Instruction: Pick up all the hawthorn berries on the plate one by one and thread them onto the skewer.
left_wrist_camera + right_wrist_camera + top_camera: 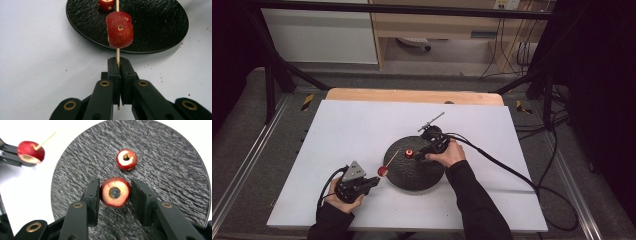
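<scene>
Left gripper (119,75) fingers clamped on skewer (117,53), one fruit slice (119,29) threaded just beyond. Right gripper (115,196) fingers part-open, gripping cored slice (115,192) over plate (175,170). Step: carrying it over. Next: align hole with skewer tip

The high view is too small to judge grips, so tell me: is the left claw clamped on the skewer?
Observer: Yes, the left claw is shut on the wooden skewer, near the red fruit piece threaded on it.
Operator: And the right claw?
Observer: The right claw holds a cored fruit ring between its pads.
Operator: Any left on the plate?
Observer: One more cored piece lies on the black plate.
</scene>
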Demonstrator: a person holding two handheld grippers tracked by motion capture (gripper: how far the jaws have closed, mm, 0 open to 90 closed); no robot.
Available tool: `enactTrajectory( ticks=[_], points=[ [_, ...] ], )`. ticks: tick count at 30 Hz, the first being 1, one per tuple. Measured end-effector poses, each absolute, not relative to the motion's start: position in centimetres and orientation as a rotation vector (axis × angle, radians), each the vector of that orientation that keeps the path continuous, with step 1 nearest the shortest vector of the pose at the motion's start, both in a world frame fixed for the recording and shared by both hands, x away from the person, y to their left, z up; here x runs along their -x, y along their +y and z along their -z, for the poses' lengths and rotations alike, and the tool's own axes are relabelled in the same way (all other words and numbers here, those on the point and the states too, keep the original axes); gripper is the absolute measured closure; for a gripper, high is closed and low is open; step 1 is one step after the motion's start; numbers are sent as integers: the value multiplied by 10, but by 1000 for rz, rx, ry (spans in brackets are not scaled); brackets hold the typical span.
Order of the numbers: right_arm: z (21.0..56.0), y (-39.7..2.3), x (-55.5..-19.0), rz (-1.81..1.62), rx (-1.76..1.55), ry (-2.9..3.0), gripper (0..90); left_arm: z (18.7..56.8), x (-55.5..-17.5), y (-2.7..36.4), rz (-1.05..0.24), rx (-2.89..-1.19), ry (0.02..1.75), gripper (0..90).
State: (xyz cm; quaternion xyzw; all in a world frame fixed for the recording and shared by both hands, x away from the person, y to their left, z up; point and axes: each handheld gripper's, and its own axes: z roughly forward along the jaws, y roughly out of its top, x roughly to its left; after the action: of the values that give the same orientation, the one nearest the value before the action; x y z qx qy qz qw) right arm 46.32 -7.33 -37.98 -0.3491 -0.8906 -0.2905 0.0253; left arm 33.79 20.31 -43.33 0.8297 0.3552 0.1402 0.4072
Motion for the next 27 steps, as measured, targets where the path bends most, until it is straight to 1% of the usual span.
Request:
enactTrajectory(
  ticks=[15, 27],
  points=[
    [376, -93, -449, 1252, 1163, -2598, 609, 431, -336, 201, -364, -2068, 896, 880],
    [388, -108, -438, 1592, 1282, -2372, 610, 429, -335, 198, -374, -2038, 911, 880]
  ],
)
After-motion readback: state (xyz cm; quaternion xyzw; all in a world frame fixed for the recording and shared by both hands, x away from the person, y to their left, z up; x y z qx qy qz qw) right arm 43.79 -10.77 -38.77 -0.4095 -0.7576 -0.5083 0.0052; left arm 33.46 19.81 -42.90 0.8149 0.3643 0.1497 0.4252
